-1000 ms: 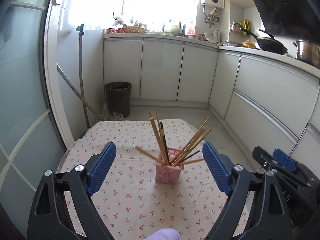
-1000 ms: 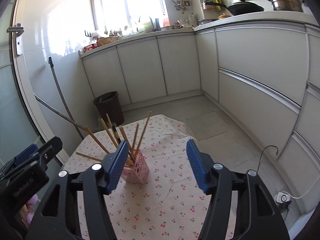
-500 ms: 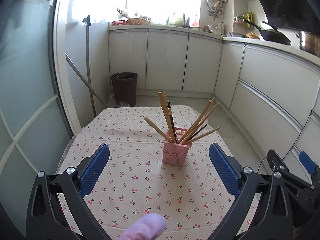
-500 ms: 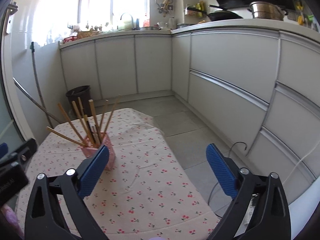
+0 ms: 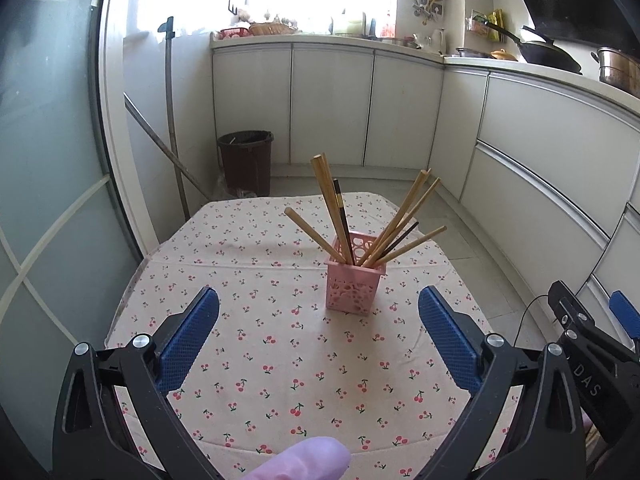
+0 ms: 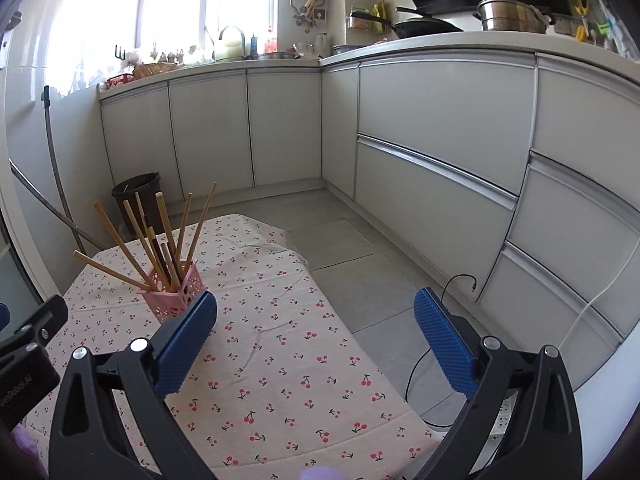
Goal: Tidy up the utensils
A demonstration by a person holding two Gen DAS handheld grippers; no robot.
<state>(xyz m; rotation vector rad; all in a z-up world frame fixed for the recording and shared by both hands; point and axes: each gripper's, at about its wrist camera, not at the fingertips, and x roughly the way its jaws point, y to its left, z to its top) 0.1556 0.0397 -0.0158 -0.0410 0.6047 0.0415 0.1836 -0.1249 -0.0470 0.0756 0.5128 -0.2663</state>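
Both grippers have spread wider and pulled back from the pink perforated plastic holder point(image 5: 353, 286), at centre frame on the cherry-print tablecloth point(image 5: 256, 360). Its wooden chopsticks point(image 5: 326, 204) fan outward, apparently all stowed. Left gripper point(image 5: 318, 332) and right gripper point(image 6: 316, 330) gape wide, empty.

We're viewing from 2 wrist cams, both tilting down over the tablecloth point(image 5: 280, 360), sharing the pink holder point(image 5: 352, 288) point(image 6: 176, 300); right cam is facing further right.
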